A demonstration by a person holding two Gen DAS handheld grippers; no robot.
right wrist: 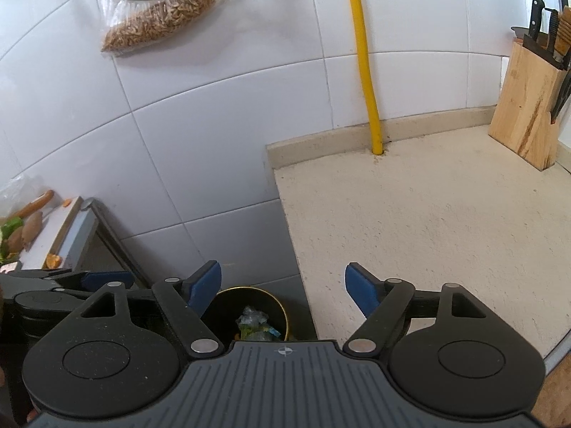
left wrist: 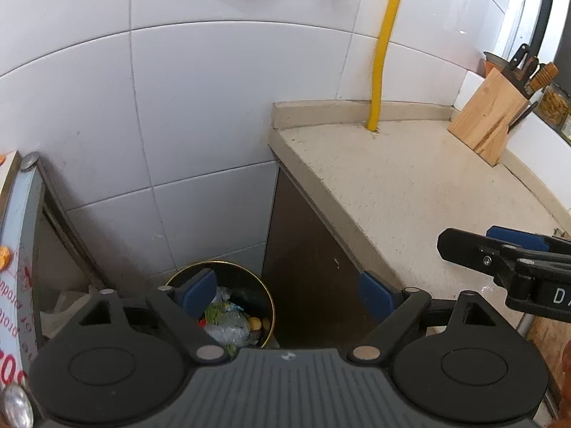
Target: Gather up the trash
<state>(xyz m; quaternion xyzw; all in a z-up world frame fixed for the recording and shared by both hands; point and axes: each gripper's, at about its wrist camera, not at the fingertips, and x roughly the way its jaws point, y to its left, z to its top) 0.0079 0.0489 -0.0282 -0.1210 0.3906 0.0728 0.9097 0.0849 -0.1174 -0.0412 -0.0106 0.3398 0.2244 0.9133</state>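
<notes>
Inventory, taken with the trash bin (left wrist: 266, 306) as my landmark.

Grippers, two. My left gripper (left wrist: 285, 294) hung above the bin, jaws spread wide, nothing between the blue pads (left wrist: 198, 290). My right gripper (right wrist: 283, 290) hung above and to the right of the bin, over the counter edge, jaws likewise spread and empty. In the left wrist view the right gripper showed side-on at the right border.

Trash bin, one. Round, dark inside, with a gold-coloured rim. It stood on the floor in the gap between the tiled wall (left wrist: 200, 107) and the dark cabinet side (left wrist: 307, 260).

Trash, one heap, pieces not countable. It lay inside the bin: crumpled clear plastic film (left wrist: 228, 328), green scraps, a red bit, a patch of blue wrapper (right wrist: 273, 330), and small yellowish lumps near the bin's right wall.

Countertop (right wrist: 428, 214), one. Beige and speckled, right of the bin and above it.

Yellow pipe (right wrist: 364, 60), one. It ran down the wall into the back of the countertop, behind and right of the bin.

Wooden knife block (right wrist: 524, 107), one, far right of the bin, with several handles; I could not count them exactly.

Clear bag of brown pasta-like pieces (right wrist: 160, 23), one, hanging on the wall high above the bin.

White surface (right wrist: 53, 232) with vegetable scraps, one, left of the bin.
</notes>
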